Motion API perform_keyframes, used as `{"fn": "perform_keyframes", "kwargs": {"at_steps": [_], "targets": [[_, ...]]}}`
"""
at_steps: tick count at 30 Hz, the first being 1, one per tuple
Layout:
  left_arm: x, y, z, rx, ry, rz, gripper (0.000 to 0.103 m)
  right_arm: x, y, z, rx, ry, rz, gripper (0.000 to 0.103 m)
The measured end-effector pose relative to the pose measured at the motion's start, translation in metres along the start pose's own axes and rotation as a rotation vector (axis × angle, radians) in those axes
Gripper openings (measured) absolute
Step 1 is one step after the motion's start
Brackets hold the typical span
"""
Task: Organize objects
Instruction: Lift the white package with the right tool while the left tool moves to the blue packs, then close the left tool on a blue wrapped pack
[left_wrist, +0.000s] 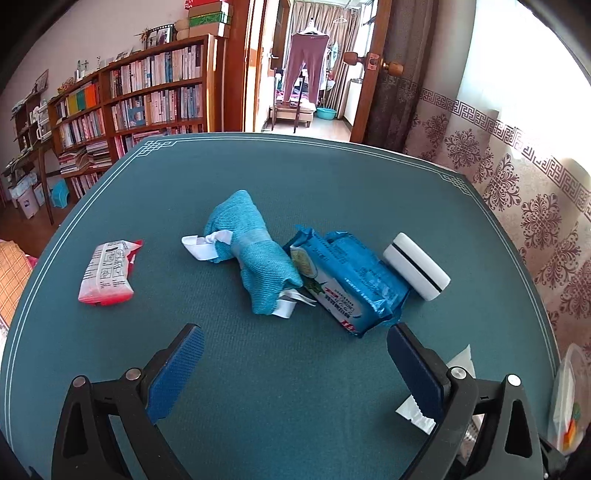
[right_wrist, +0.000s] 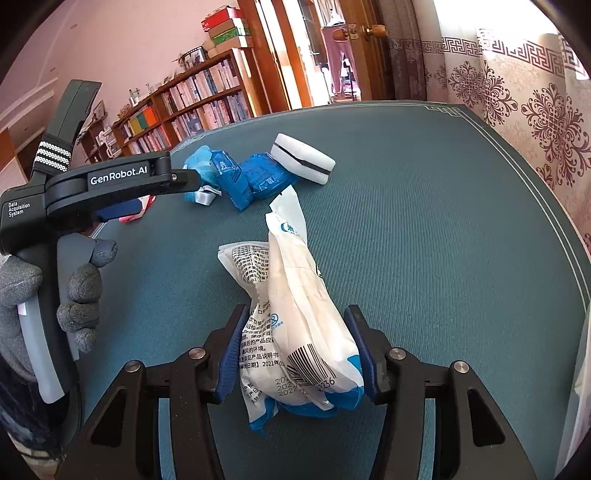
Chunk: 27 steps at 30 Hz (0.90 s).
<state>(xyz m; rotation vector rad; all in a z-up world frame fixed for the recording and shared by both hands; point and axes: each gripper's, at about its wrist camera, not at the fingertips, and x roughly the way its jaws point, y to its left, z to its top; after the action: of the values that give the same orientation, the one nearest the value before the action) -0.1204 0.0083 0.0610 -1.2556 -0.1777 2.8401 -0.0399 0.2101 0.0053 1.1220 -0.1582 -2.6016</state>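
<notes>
On the teal table mat (left_wrist: 295, 387) lie a red-and-white packet (left_wrist: 107, 273), a rolled blue cloth (left_wrist: 255, 251), a blue wet-wipe pack (left_wrist: 347, 277) and a white sponge block (left_wrist: 415, 271). My left gripper (left_wrist: 295, 350) is open and empty, hovering just short of the cloth and wipe pack. My right gripper (right_wrist: 295, 339) is shut on white plastic packets (right_wrist: 299, 317) with a barcode, low over the mat. The cloth (right_wrist: 199, 166), wipe pack (right_wrist: 251, 181) and sponge (right_wrist: 303, 158) lie beyond. The left gripper body (right_wrist: 110, 184) shows at left.
A corner of the white packets (left_wrist: 417, 406) shows by my left gripper's right finger. Bookshelves (left_wrist: 147, 96) and an open doorway (left_wrist: 306, 66) stand behind the table; a patterned curtain (left_wrist: 535, 192) hangs along the right edge. A clear plastic bag (left_wrist: 565, 398) is at the right.
</notes>
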Motion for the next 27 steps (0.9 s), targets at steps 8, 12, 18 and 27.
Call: {"fn": "perform_keyframes", "kwargs": {"at_steps": [8, 12, 18, 27], "targets": [[0.02, -0.021, 0.013, -0.028, 0.0, -0.055, 0.09, -0.001, -0.001, -0.001, 0.01, -0.002, 0.009, 0.054], [0.037, -0.027, 0.015, -0.032, 0.03, -0.044, 0.075, 0.0, -0.002, -0.001, 0.015, -0.003, 0.013, 0.054], [0.049, -0.012, 0.014, -0.081, 0.054, -0.036, 0.069, -0.001, -0.001, -0.001, 0.018, -0.004, 0.016, 0.054], [0.036, 0.001, 0.008, -0.079, 0.06, -0.06, 0.04, -0.001, -0.002, -0.001, 0.017, -0.004, 0.015, 0.054]]}}
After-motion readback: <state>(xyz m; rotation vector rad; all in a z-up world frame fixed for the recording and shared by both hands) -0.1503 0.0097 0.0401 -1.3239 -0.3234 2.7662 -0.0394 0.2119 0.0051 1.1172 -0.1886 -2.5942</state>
